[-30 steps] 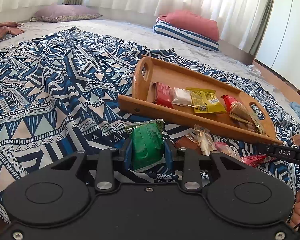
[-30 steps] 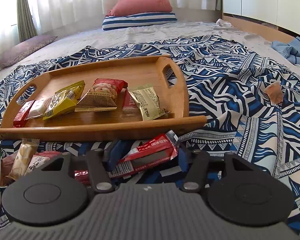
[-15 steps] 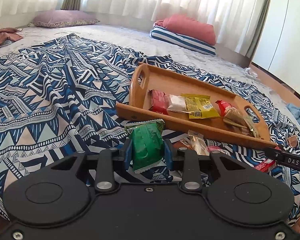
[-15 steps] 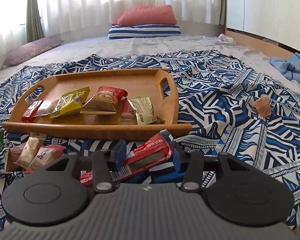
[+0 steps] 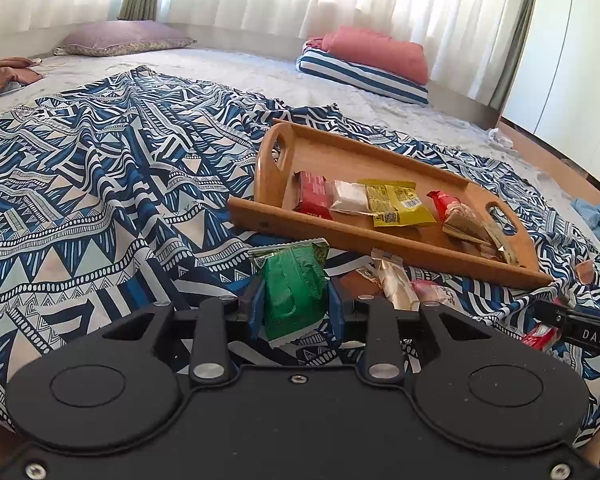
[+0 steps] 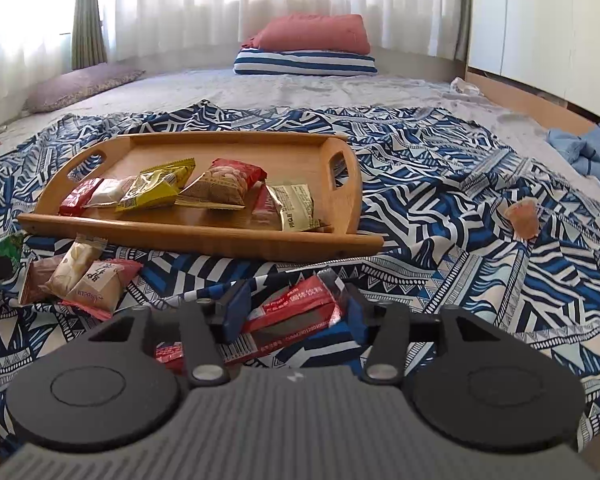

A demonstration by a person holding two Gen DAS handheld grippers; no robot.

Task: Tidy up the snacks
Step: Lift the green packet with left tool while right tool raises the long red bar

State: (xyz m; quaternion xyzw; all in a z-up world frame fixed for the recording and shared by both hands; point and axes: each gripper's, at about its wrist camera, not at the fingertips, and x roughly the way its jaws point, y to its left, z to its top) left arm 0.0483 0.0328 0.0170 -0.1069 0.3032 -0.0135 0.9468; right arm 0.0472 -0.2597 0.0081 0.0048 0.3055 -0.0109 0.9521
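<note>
while left gripper (image 5: 296, 300) clamps green packet (image 5: 294, 286) — red packet (image 6: 290, 306) between just-widened right gripper (image 6: 296, 312) pads

1. Left gripper (image 5: 296, 304): matte black housing, two round discs, silver screws, blue finger pads (image 5: 256, 308).
2. Right gripper (image 6: 294, 308): ribbed grey body, black linkage arms, blue pads (image 6: 236, 312).

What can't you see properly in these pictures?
- Brown packet, right wrist view: mostly covered by the cream packet.
- Red packet, right wrist view: its near end is hidden behind the right gripper.
- Small print on the yellow packet, left wrist view: too small to read.
</note>
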